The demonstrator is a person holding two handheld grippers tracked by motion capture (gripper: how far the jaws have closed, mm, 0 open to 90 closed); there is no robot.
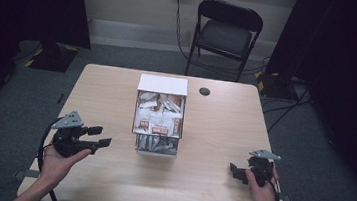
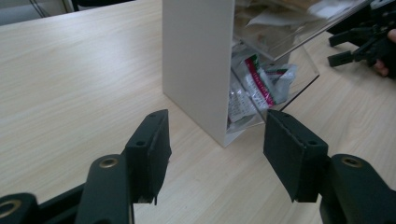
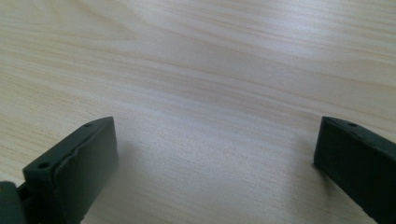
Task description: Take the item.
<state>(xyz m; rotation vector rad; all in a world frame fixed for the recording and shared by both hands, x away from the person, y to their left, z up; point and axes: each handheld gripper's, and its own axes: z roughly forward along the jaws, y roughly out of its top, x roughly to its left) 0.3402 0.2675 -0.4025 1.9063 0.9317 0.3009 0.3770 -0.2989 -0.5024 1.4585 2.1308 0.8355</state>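
Observation:
A white dispenser box (image 1: 162, 85) with a clear front stands in the middle of the wooden table (image 1: 223, 130), full of snack packets (image 1: 158, 118). Its low clear tray (image 1: 156, 146) holds several more packets. My left gripper (image 1: 102, 137) is held above the table to the left of the box, open and empty. In the left gripper view, the left gripper (image 2: 215, 135) points at the box's white side wall (image 2: 198, 60) and the packets in the tray (image 2: 261, 84). My right gripper (image 1: 236, 172) rests low at the right, open, over bare wood (image 3: 215, 140).
A small black round disc (image 1: 204, 91) sits in the tabletop behind the box to its right. A black folding chair (image 1: 226, 32) stands beyond the far edge. Dark curtains hang at both sides. Cables run along the floor at the back.

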